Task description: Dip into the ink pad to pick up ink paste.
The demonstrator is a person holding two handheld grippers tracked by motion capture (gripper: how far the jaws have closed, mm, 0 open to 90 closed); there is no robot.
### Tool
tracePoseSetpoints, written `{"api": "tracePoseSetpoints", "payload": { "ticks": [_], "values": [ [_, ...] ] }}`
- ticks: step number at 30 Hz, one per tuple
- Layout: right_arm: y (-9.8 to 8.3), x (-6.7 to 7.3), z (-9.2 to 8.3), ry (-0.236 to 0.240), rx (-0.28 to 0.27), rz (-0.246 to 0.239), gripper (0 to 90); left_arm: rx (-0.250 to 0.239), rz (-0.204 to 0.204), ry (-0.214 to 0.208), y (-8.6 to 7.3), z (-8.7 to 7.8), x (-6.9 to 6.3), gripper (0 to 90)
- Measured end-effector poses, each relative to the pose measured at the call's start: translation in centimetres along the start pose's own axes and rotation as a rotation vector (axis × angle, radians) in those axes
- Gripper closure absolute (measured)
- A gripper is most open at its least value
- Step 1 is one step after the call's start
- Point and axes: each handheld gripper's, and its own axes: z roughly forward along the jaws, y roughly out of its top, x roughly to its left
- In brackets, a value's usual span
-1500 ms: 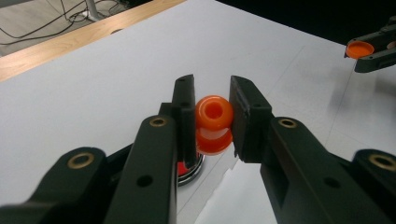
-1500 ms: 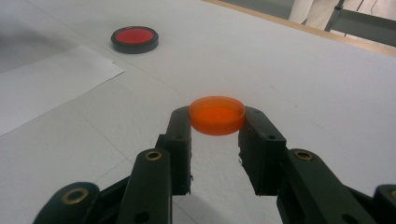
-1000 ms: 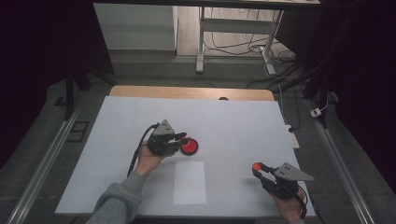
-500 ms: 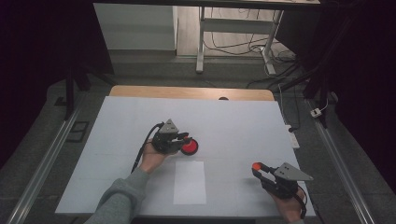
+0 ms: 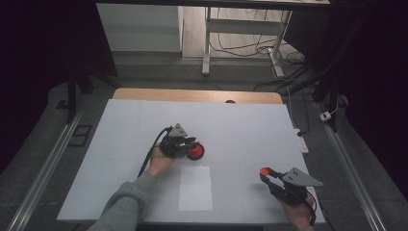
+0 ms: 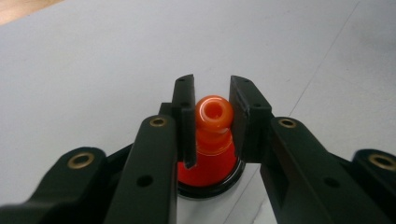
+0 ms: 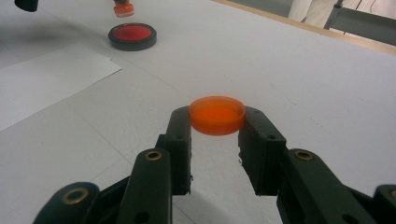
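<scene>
**A:** Starting at the left, what do you have?

**B:** My left gripper is clamped on an orange stamp by its neck, just under the rounded knob. From the left gripper view I look down on it, with the stamp's cone above a round black-rimmed ink pad that has a red inside. In the right gripper view the stamp's foot hangs a little above that pad, apart from it.

**A:** Any brand or lettering on the stamp?

**B:** None that I can read, on the stamp or the pad. The knob has a small hole in its top.

**A:** And next along the table?

**B:** A white sheet of paper lies flat on the white table, near the pad on my side. I can make out no writing on it.

**A:** The right side?

**B:** My right gripper pinches a shallow orange lid by its rim between the jaw tips, held level above the table near the front right corner, well apart from the pad.
</scene>
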Motion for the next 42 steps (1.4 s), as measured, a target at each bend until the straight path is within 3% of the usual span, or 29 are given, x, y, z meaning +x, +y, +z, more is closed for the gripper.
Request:
{"api": "tracePoseSetpoints", "payload": {
  "ticks": [31, 42],
  "values": [
    [0.0, 0.0, 0.0, 0.000, 0.001, -0.002, 64.9, 0.059, 0.018, 0.020, -0.8, 1.7, 0.1, 72.7],
    [0.0, 0.0, -0.1, 0.001, -0.001, -0.001, 64.9, 0.042, 0.037, 0.020, -1.1, 1.8, 0.0, 72.9]
  ]
}}
